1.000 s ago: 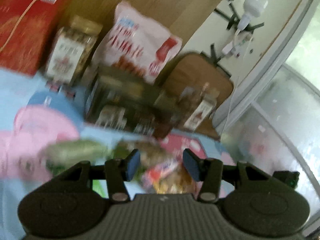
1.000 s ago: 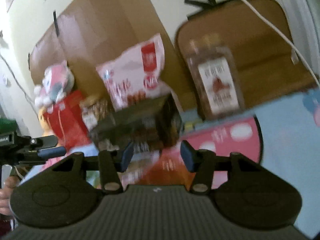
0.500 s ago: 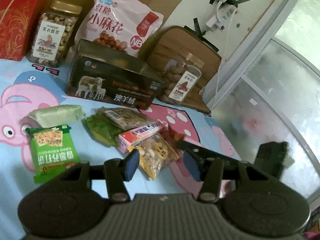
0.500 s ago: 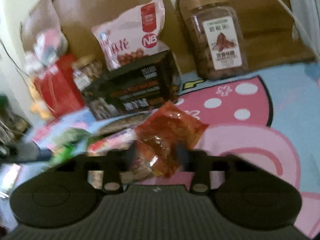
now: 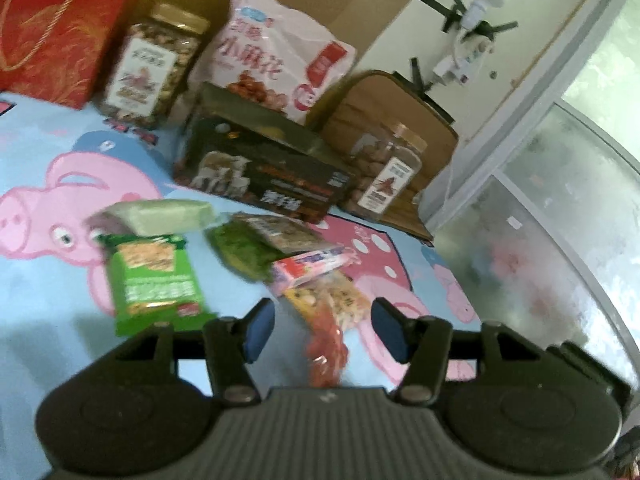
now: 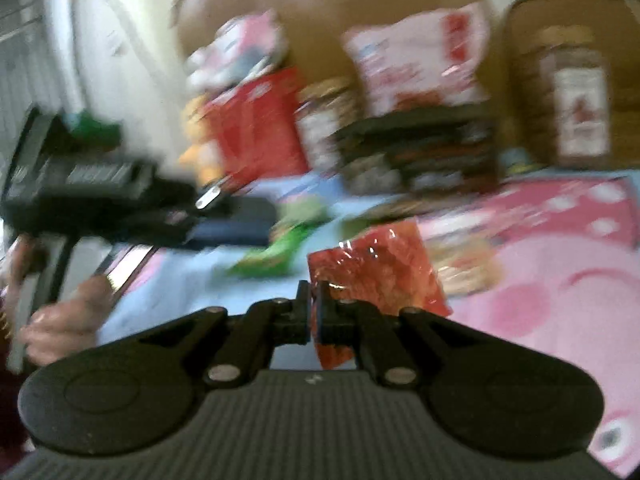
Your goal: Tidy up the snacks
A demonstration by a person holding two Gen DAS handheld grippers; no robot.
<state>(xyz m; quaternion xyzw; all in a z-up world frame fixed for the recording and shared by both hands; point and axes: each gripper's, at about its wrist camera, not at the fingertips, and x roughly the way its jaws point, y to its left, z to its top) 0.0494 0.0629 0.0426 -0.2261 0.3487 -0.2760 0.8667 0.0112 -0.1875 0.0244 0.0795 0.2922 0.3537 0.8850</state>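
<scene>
The pink bag (image 5: 276, 68) at the back reads 小麻花; other labels are too blurred to read. Two nut jars stand there: one (image 5: 154, 66) beside the red gift bag (image 5: 60, 28), one (image 5: 386, 174) right of the dark box (image 5: 260, 172). On the cartoon-pig cloth (image 5: 48, 280) lie one green packet (image 5: 154, 284) and a small pile of snack packets (image 5: 288, 248). The left claw (image 5: 322, 330) gapes wide, holding nothing. The right claw (image 6: 314, 312) is pinched onto a red packet (image 6: 380, 268), held above the cloth.

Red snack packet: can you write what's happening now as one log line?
right gripper: shut on red packet | left gripper: open, holding nothing | green packet: on blue mat
</scene>
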